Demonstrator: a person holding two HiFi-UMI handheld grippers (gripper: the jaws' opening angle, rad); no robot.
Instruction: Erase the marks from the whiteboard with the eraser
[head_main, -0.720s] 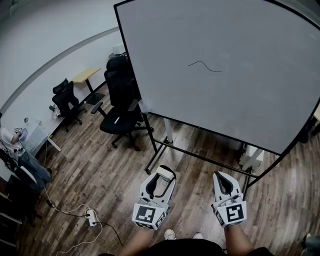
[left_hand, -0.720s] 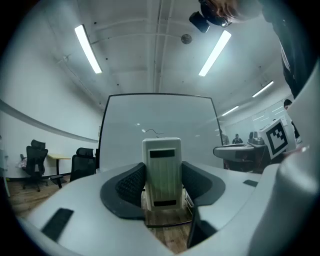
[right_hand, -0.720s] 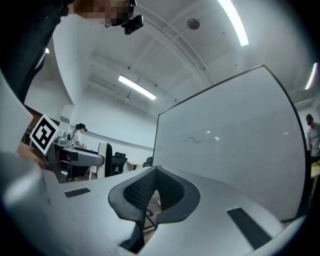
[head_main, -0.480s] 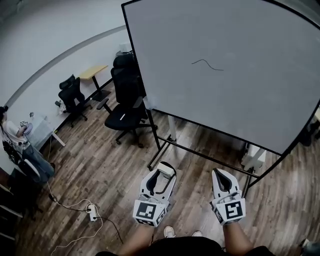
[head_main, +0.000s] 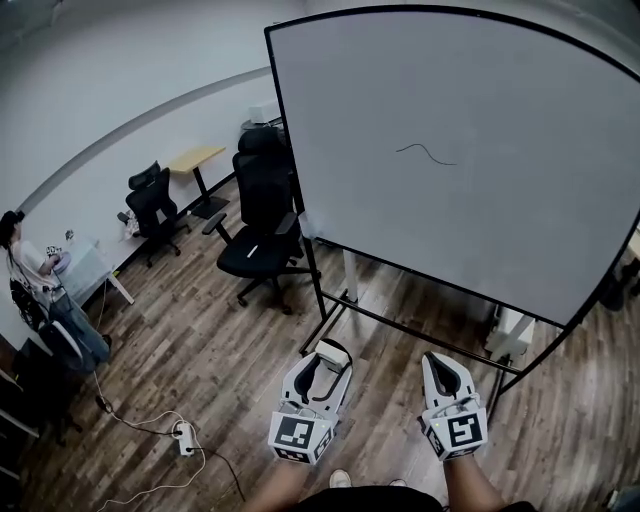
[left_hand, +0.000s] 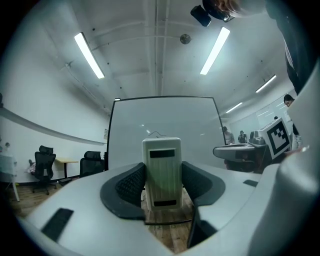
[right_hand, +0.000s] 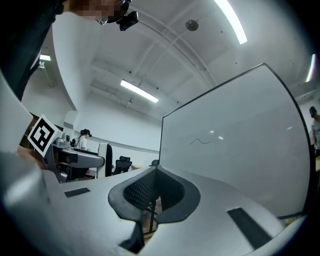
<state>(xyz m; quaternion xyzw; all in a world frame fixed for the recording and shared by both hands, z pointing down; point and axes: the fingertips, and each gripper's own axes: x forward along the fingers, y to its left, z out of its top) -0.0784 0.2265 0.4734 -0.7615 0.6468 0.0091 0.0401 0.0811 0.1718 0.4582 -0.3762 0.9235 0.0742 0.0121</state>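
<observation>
Before the whiteboard (head_main: 500, 200), left gripper (head_main: 330, 352) pinching eraser (left_hand: 161, 172), right gripper (head_main: 437, 360), fingers pressed together, office chair (head_main: 262, 225) leftward.

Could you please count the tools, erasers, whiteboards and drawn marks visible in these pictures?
Tools: 2 (left tool, right tool)
Eraser: 1, clamped in the left tool
Whiteboard: 1
Mark: 1, a thin dark squiggle
Total: 5

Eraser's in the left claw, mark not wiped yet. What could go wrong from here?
1. The eraser stands tall in the left claw; pressing on the whiteboard may tilt it or slip it out.
2. The mark sits high on the board, a long reach up.
3. The stand has a low bar across the walking path; a foot might catch it.
</observation>
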